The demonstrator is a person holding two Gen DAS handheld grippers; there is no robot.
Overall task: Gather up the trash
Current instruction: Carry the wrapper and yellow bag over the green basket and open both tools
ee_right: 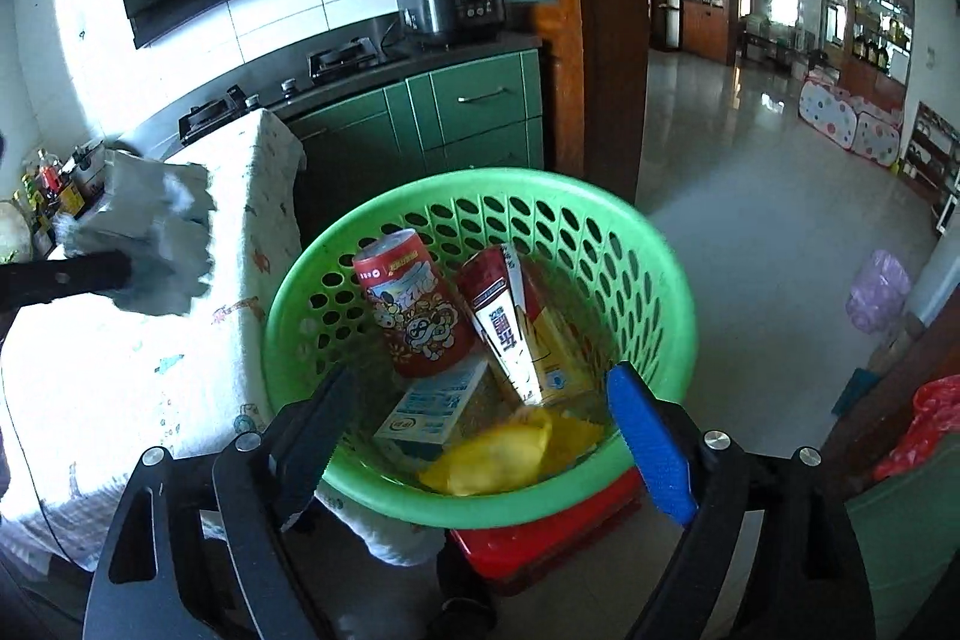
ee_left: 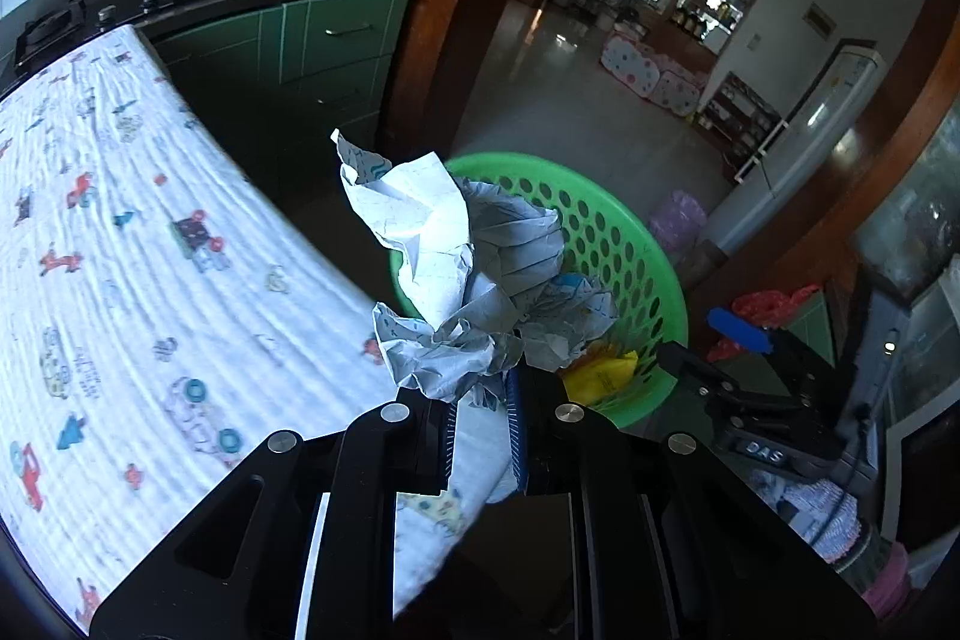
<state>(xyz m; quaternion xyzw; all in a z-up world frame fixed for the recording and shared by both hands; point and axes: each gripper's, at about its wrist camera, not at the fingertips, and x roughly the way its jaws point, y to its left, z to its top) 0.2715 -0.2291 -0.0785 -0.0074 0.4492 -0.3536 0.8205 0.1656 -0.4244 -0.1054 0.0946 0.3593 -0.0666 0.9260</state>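
Left claw (ee_left: 483, 394), pitched steeply downward, is clenched on a large wad of crumpled paper (ee_left: 456, 274) that fans out above its tips. The wad hangs at the corner of the table (ee_left: 150, 280), which is draped in a white cloth printed with small vehicles, and just at the near rim of the green perforated basket (ee_left: 624, 244). In the right wrist view the same wad (ee_right: 150, 244) shows at far left, over the table's edge and beside the basket, not yet inside it.

Right claw (ee_right: 474, 424), likewise tilted down, is released: its black finger and blue-padded finger (ee_right: 651, 448) stand wide apart over the near rim of the basket (ee_right: 384, 226), with nothing pressed between them. The basket rests on a red support (ee_right: 540, 538) beside the table's corner. Inside lie a red printed can (ee_right: 414, 304), a red-and-white carton (ee_right: 516, 322), a small blue-and-white box (ee_right: 432, 406) and a yellow wrapper (ee_right: 504, 454).
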